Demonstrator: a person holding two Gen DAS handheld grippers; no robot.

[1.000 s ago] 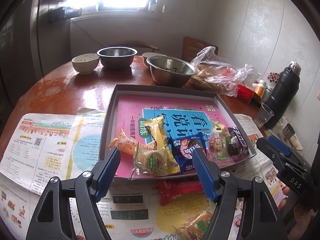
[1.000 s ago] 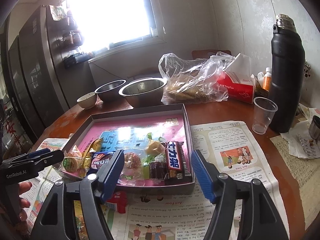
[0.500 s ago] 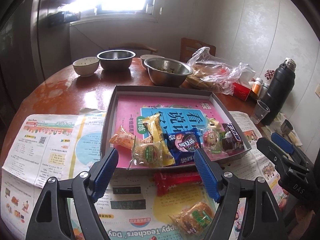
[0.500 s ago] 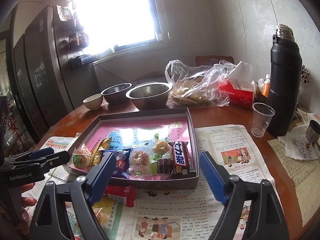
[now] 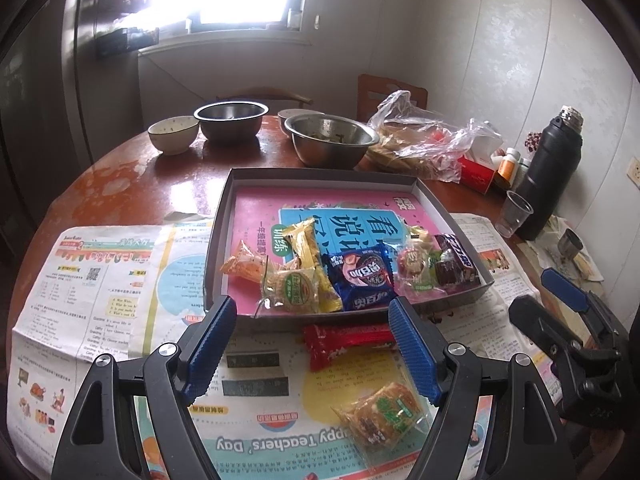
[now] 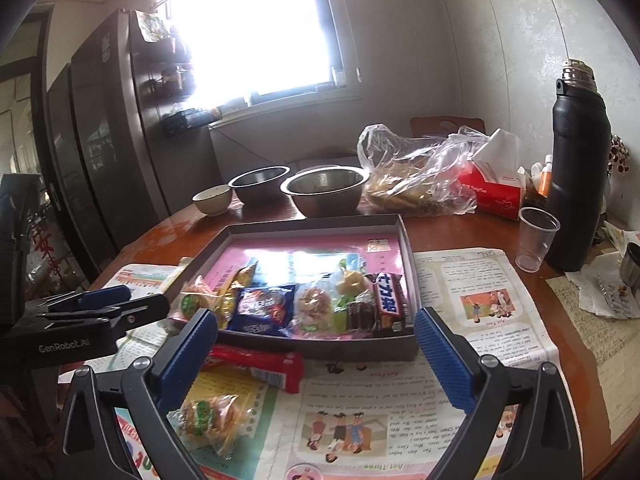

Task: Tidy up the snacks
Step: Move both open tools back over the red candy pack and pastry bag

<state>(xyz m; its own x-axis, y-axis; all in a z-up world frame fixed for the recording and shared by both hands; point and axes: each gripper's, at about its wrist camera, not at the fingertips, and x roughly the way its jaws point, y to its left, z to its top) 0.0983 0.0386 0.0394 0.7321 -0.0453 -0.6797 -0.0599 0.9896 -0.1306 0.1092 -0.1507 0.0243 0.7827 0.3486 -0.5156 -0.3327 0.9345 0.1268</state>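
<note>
Both empty: right hand-held gripper point(image 6: 316, 354) has just been opening, now wide, left hand-held gripper point(image 5: 312, 344) part-open; snacks line the grey tray's point(image 5: 320, 176) near edge at frame center, red bar point(image 5: 348, 340) and cracker pack point(image 5: 384, 412) lower center, probably next.

- My left gripper point(image 5: 312, 344): black angular arms, ribbed blue pads on the fingers point(image 5: 210, 346), a silver round screw at each arm joint.
- Seen from the right wrist, its black side carries white "GenRobot.AI" lettering.
- My right gripper point(image 6: 316, 354): same black frame, ribbed blue pads, silver screws.
</note>
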